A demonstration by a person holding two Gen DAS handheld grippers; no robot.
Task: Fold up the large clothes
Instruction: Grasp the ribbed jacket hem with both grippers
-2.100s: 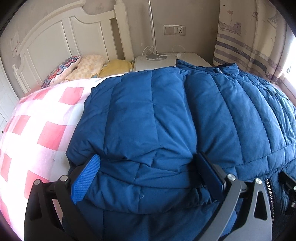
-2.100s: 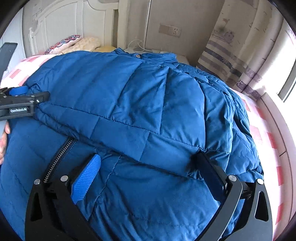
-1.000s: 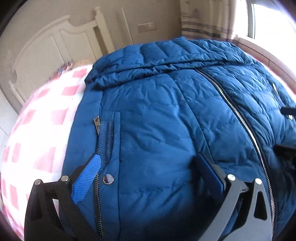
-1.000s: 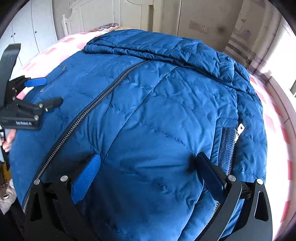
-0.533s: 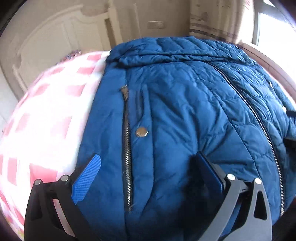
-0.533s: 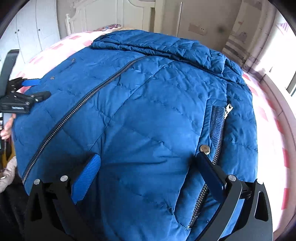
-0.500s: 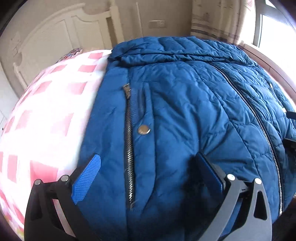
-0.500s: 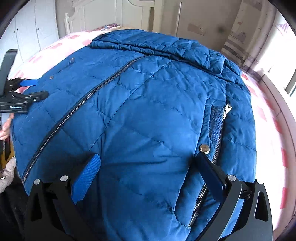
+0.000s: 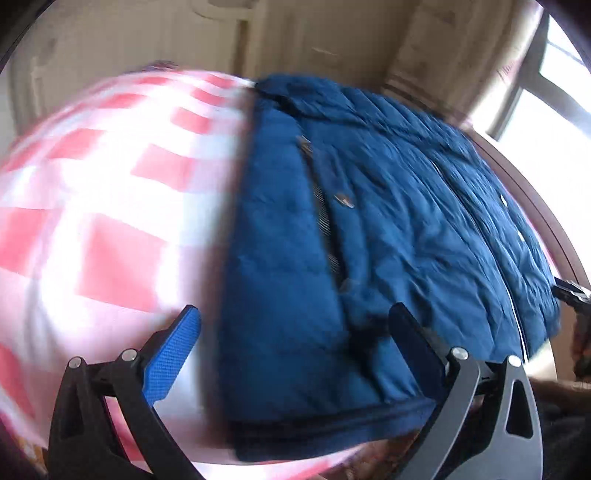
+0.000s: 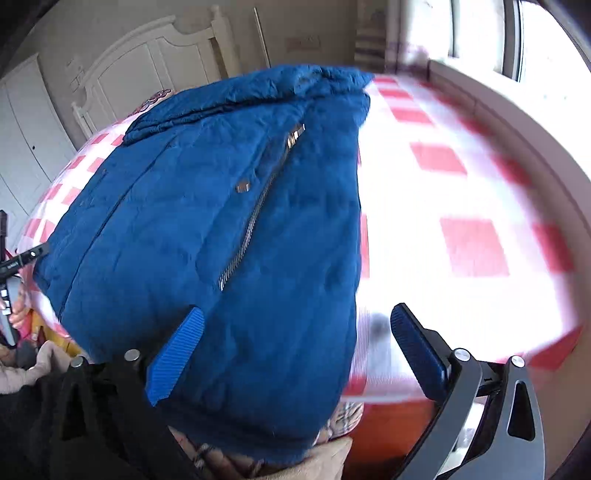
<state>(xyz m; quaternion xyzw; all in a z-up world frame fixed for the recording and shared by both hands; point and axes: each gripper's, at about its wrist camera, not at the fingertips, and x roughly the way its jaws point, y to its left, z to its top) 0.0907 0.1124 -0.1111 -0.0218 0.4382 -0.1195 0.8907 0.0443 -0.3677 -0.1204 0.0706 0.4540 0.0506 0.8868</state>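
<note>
A large blue quilted puffer jacket point(image 9: 369, 236) lies front up on a bed, with a pocket zip and a snap button showing; it also fills the left of the right wrist view point(image 10: 207, 229). My left gripper point(image 9: 295, 343) is open over the jacket's bottom left corner at the bed's near edge. My right gripper point(image 10: 295, 343) is open over the jacket's bottom right edge, its left finger above the fabric and its right finger above the sheet. Neither holds anything. Both views are blurred.
The bed has a pink and white checked sheet point(image 9: 110, 206), also in the right wrist view point(image 10: 461, 221). A white headboard point(image 10: 155, 62) stands at the far end. A window point(image 10: 517, 33) is at the right. White wardrobe doors point(image 10: 22, 140) are at the left.
Both grippers have pulled back toward the foot of the bed and spread apart, left to the left and right to the right. The jacket's hem and the bare sheet now show.
</note>
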